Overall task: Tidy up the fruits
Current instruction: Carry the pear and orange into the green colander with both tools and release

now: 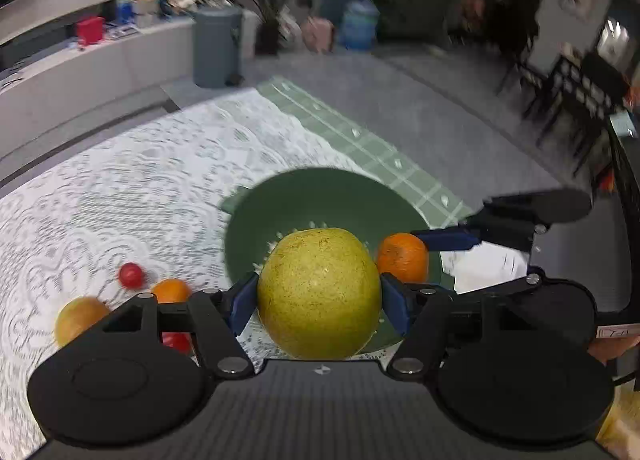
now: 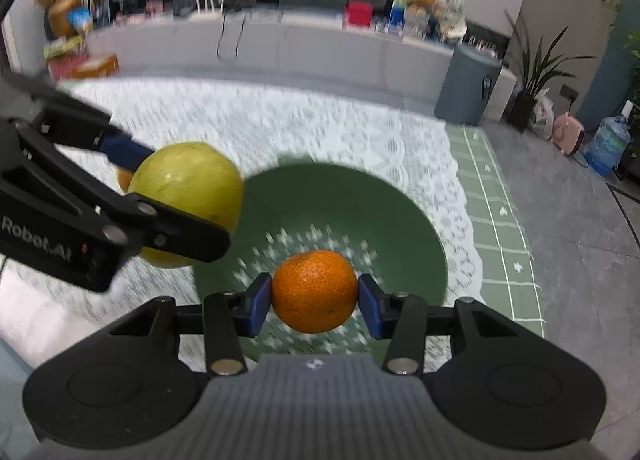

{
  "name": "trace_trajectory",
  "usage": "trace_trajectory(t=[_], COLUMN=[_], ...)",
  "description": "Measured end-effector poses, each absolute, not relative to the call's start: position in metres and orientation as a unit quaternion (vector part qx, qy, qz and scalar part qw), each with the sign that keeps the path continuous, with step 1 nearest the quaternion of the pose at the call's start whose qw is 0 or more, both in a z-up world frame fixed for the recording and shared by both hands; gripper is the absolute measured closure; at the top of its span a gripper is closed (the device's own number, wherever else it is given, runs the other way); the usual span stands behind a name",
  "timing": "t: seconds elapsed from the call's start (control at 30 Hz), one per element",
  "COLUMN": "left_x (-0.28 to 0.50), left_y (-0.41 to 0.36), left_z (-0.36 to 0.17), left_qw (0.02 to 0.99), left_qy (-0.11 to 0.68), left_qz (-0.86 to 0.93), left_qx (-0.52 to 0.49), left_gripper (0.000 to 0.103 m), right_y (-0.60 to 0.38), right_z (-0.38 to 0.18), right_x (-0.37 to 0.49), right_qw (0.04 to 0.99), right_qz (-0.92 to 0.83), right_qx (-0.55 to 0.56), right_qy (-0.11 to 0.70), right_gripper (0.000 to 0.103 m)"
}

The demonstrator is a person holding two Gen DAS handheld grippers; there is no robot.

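Fruits still on the lace tablecloth (image 1: 120, 187) only show up from the left wrist: a red one (image 1: 131, 275), an orange one (image 1: 171, 290) and a yellowish one (image 1: 78, 320). Left gripper (image 1: 319, 302) is clamped wide on a big yellow-green fruit (image 1: 319, 294), right gripper (image 2: 315, 296) pinches a mandarin (image 2: 315, 291), both over the green bowl (image 2: 400, 211).
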State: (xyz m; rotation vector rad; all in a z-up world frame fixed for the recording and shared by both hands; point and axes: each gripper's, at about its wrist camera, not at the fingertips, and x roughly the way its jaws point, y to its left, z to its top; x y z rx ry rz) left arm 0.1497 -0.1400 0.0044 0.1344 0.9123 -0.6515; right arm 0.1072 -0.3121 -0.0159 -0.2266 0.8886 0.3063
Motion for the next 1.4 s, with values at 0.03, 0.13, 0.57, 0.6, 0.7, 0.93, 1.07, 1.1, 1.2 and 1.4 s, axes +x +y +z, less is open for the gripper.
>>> trace_trajectory(t=[0.03,0.13,0.57,0.6,0.7,0.93,1.07,1.1,1.2,1.4], left_x=[0.152,0.162,0.204,0.206,0.209,0.219,0.219,0.219,0.220,0.223], left_y=[-0.145,-0.158,-0.182,-0.184,-0.190,-0.191,-0.192,-0.191,-0.190,-0.192], left_z=[0.001,-0.010,-0.047,-0.050,-0.056,-0.065,-0.069,-0.069,-0.071,-0.077], left_qw=[0.839,0.821,0.762,0.758,0.744,0.726,0.724,0.723,0.720,0.715], left_qy=[0.440,0.464,0.552,0.556,0.571,0.597,0.598,0.598,0.600,0.601], left_qz=[-0.312,-0.317,-0.300,-0.300,-0.294,-0.286,-0.282,-0.283,-0.284,-0.282], left_qx=[0.074,0.098,0.158,0.166,0.184,0.186,0.197,0.198,0.202,0.217], left_gripper=[0.028,0.028,0.028,0.028,0.028,0.028,0.028,0.028,0.028,0.028], right_y=[-0.313,-0.316,-0.313,-0.312,-0.309,-0.303,-0.302,-0.301,-0.299,-0.293], right_z=[-0.019,-0.032,-0.065,-0.066,-0.067,-0.069,-0.072,-0.072,-0.071,-0.069], right_x=[0.111,0.124,0.156,0.156,0.157,0.158,0.158,0.157,0.153,0.154], right_qw=[0.882,0.866,0.809,0.805,0.797,0.785,0.778,0.778,0.778,0.775], right_qz=[0.149,0.163,0.192,0.194,0.207,0.221,0.224,0.223,0.221,0.223], right_qx=[-0.109,-0.107,-0.110,-0.115,-0.121,-0.111,-0.098,-0.098,-0.102,-0.116], right_qy=[0.435,0.460,0.545,0.549,0.555,0.567,0.578,0.579,0.579,0.580], right_gripper=[0.058,0.059,0.058,0.058,0.058,0.058,0.058,0.058,0.058,0.057])
